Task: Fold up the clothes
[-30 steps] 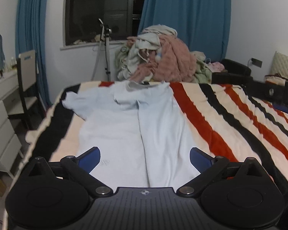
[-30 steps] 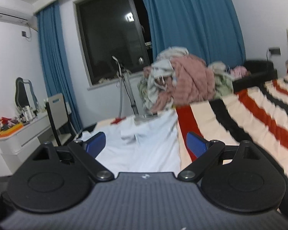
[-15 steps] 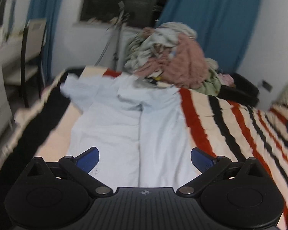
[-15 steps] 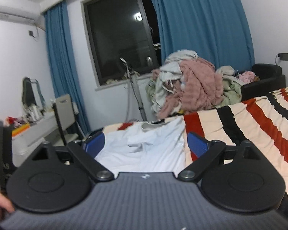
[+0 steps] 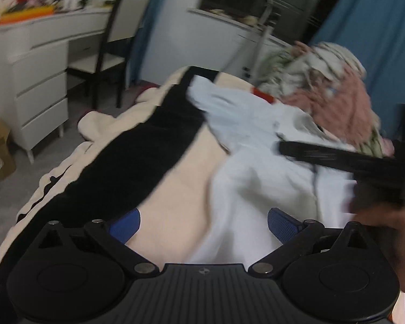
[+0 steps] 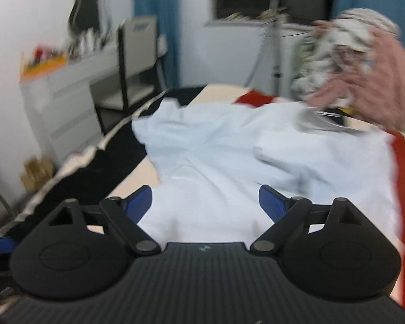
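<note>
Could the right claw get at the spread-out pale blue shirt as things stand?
Probably yes: the right claw, jaws apart and closing with nothing between them, is right over the pale blue shirt, with nothing in the way.

Left gripper (image 5: 203, 222): jaws wide apart, nothing between the pads, pitched down. Right gripper (image 6: 205, 202): jaws wide, closing slightly, nothing gripped. Right hand (image 5: 386, 216) shows at the left gripper's right side, blurred.
</note>
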The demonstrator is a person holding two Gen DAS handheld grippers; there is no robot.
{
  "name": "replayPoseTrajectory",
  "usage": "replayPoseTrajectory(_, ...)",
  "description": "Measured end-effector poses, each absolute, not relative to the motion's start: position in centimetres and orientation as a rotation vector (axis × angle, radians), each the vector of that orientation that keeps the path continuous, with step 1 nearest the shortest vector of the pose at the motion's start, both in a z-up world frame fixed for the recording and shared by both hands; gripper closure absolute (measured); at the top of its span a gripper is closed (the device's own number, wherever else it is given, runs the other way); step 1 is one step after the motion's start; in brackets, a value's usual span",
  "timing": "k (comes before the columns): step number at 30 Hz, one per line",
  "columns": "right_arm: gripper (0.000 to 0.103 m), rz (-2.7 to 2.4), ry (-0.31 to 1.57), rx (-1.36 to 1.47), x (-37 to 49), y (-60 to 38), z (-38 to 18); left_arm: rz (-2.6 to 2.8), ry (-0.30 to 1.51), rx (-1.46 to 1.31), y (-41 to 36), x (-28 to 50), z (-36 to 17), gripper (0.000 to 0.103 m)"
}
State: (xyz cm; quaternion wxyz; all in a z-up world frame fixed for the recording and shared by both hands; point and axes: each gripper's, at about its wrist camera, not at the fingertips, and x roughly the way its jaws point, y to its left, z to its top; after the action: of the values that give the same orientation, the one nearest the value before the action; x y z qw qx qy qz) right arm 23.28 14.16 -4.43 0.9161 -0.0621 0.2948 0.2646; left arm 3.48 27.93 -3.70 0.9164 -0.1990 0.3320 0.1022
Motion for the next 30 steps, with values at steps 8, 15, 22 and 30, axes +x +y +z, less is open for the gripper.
replayPoseTrajectory(8,0.027,0.568,0.540,-0.230,32.8,28.4,-10.2,0.432,0.519,-0.450,31.0,6.2,-5.8,0.003)
replayPoseTrajectory(15,0.090,0.367,0.436,-0.201,36.5,28.6,-10.0,0.403,0.487,-0.522,31.9,7.6,-6.5,0.003)
replayPoseTrajectory(22,0.091,0.347,0.286,-0.004,35.6,18.7,-4.7,0.196,0.437,-0.526,29.3,6.3,-5.1,0.003)
replayPoseTrajectory(30,0.091,0.101,0.270,0.169,37.7,3.5,-3.5,0.046,0.434,-0.409,24.5,6.0,-5.0,0.001)
